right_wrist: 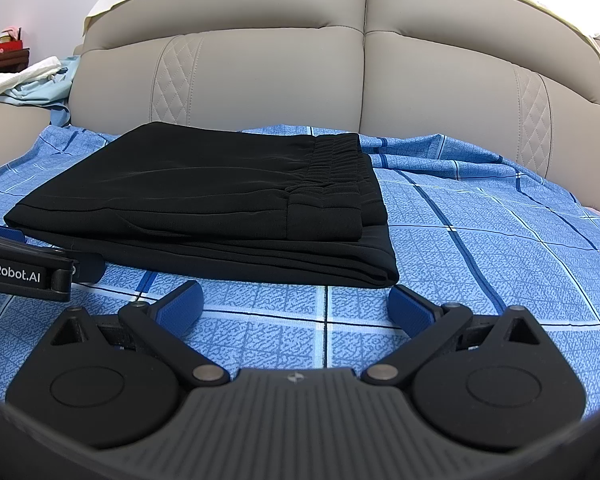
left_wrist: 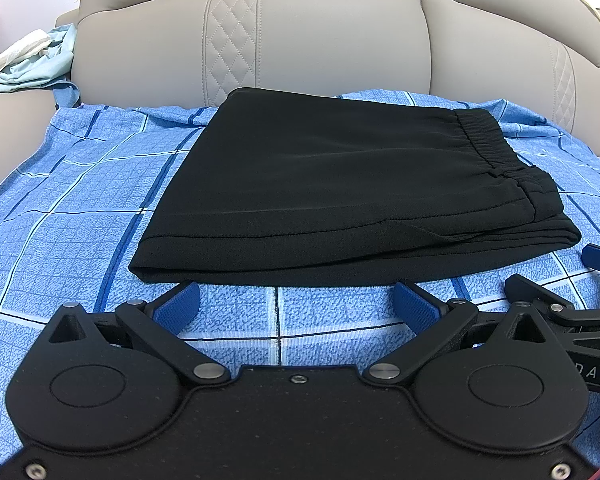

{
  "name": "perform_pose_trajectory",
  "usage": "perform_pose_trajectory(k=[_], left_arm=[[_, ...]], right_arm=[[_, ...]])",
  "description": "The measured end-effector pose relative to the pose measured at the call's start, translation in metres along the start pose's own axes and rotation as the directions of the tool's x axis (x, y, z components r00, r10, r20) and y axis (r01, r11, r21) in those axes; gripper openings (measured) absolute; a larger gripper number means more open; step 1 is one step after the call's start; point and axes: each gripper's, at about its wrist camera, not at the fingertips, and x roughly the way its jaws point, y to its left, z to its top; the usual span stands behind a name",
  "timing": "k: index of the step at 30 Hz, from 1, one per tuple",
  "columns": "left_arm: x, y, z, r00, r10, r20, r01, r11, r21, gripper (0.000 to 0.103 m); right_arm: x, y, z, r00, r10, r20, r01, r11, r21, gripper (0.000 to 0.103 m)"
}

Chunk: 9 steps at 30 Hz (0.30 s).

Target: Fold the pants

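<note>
Left tool (left_wrist: 296,300) hangs low over the blue checked sheet (left_wrist: 72,200), its blue pads (left_wrist: 178,306) spread wide apart and gripping nothing; only bare sheet shows between them. The black pants (left_wrist: 332,184) lie folded into a flat stack at its 12 o'clock, the near folded edge just beyond the pad tips, and whether the tips touch the cloth cannot be told. The elastic waistband (left_wrist: 488,140) sits toward 1 o'clock on top of the stack. At 3 o'clock in this view, part of the right tool's black linkage and one blue pad edge in.

Right tool (right_wrist: 296,300) hangs likewise low over the sheet (right_wrist: 500,248), pads (right_wrist: 412,306) wide apart, empty. From here the pants (right_wrist: 204,200) lie between 10 and 12 o'clock, the stack's near right corner just ahead of the gap between the pads, the layered edges visible along the near side. The left tool's lettered black arm enters at 9 o'clock, its blue pad just beside the stack's near left edge.

Behind the bed rises a beige padded headboard (right_wrist: 300,72). At 10 o'clock, pale blue and white cloths (right_wrist: 32,80) lie crumpled by its left end.
</note>
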Motion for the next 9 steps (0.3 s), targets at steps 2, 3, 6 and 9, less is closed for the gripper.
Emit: perform_pose_trajectory(k=[2, 3, 6, 9], left_arm=[[0.0000, -0.0001, -0.0002, 1.000, 0.000, 0.002, 0.000, 1.000, 0.001, 0.103], [0.0000, -0.0003, -0.0001, 1.000, -0.001, 0.003, 0.001, 1.000, 0.001, 0.103], [-0.0002, -0.0005, 0.0011, 1.000, -0.005, 0.005, 0.005, 1.000, 0.005, 0.103], [0.0004, -0.0007, 0.0022, 1.000, -0.006, 0.005, 0.006, 1.000, 0.005, 0.103]], right_arm=[[0.0000, 0.0000, -0.0001, 1.000, 0.000, 0.000, 0.000, 1.000, 0.000, 0.103], [0.0000, -0.0001, -0.0002, 1.000, 0.000, 0.000, 0.000, 1.000, 0.000, 0.103], [-0.0003, 0.0000, -0.0001, 1.000, 0.002, 0.000, -0.002, 1.000, -0.001, 0.103], [-0.0004, 0.0002, 0.0000, 1.000, 0.002, 0.001, -0.002, 1.000, -0.002, 0.103]])
